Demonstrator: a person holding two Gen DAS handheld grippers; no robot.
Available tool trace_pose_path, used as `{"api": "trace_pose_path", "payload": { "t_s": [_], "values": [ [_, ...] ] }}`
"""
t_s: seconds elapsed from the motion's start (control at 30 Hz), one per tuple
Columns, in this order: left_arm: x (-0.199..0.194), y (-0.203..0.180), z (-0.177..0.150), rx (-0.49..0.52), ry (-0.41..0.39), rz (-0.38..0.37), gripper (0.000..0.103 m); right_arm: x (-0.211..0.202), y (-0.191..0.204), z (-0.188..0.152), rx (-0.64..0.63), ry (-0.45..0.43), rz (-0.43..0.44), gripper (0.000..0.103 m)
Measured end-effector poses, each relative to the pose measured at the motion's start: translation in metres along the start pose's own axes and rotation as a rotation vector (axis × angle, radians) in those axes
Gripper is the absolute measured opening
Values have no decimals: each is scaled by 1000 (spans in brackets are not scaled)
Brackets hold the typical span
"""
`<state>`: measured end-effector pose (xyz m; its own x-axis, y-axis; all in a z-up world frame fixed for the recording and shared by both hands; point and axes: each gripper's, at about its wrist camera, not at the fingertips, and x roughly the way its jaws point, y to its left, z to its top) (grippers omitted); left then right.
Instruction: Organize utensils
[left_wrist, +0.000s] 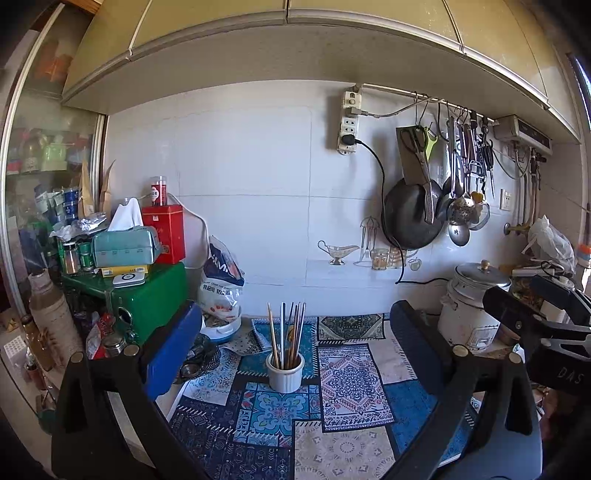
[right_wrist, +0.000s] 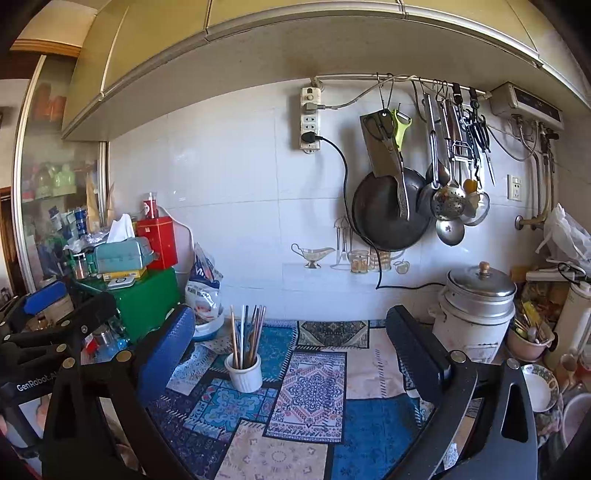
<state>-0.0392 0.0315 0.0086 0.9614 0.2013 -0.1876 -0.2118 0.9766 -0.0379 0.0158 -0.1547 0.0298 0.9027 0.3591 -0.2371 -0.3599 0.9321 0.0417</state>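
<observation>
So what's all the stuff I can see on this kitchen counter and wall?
ribbed cup: one, white, mid-mat
chopsticks: a bundle, wood and metal, upright in cup
patchwork mat: one, blue-patterned, covering counter
rice cooker: one, white with metal lid, right rear
wok: one, black, hanging on wall
hanging utensils: several, metal, on the rail
power strip: one, white, on wall
tissue box: one, teal, left stack
red tin: one, left stack
left gripper: open, empty
right gripper: open, empty
</observation>
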Motion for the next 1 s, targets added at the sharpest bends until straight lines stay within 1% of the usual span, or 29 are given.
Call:
{"api": "trace_pose_path", "payload": {
  "t_s": [0.13,0.37,0.63,1.0],
  "values": [
    [-7,-2,-4,3,-10,11,102,-5,-4,-1,12,10,-7,103],
    [-6,-4,-7,-4,-4,10,102,-14,-4,-3,0,8,-17,103],
    [0,-5,-7,-7,6,8,102,-14,-4,-2,-2,16,4,103],
    [10,-8,-11,5,22,18,102,-8,-2,-1,-5,30,3,103]
  ]
}}
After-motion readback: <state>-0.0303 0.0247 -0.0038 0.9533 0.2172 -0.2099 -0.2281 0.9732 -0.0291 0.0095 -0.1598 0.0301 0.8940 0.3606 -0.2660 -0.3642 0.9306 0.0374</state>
